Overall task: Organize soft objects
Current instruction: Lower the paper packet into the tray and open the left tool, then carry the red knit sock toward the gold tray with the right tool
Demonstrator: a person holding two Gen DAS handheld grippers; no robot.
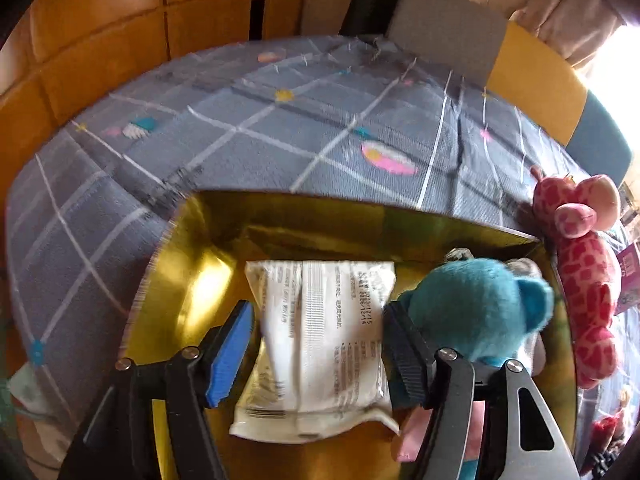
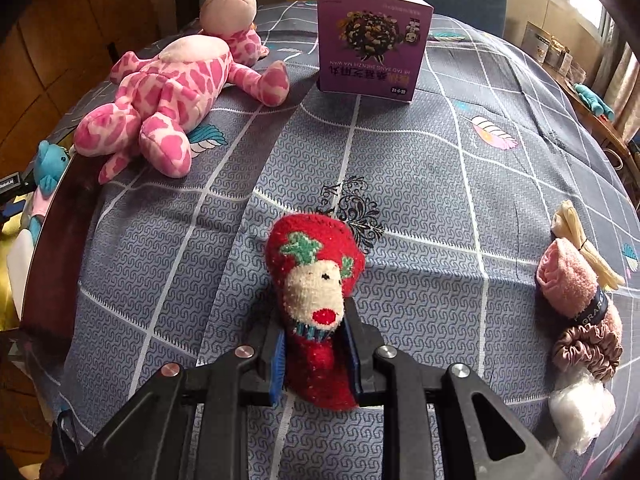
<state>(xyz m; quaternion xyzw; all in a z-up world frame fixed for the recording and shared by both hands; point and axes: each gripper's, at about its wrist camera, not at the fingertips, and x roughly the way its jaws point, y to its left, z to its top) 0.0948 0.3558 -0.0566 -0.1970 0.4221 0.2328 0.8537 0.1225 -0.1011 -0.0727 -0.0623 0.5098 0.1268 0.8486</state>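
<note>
In the left wrist view a white printed packet [image 1: 320, 340] lies inside a shiny gold box [image 1: 188, 280]. My left gripper [image 1: 316, 312] straddles it, open, with a blue pad close to each long side. A blue plush toy [image 1: 480, 308] sits in the box against the right finger. A pink spotted giraffe plush [image 1: 580, 264] lies on the bed just outside the box's right wall. In the right wrist view my right gripper [image 2: 316, 320] is shut on a red knitted sock with a reindeer face [image 2: 316, 280], just above the grey bedspread. The giraffe plush [image 2: 160, 92] lies at the far left.
A purple carton [image 2: 372, 44] stands upright at the back of the bed. At the right edge lie a rolled pink towel [image 2: 568, 280], a brown scrunchie [image 2: 584, 348] and a white fluffy wad [image 2: 580, 408]. The box's dark outer wall [image 2: 48, 260] runs down the left.
</note>
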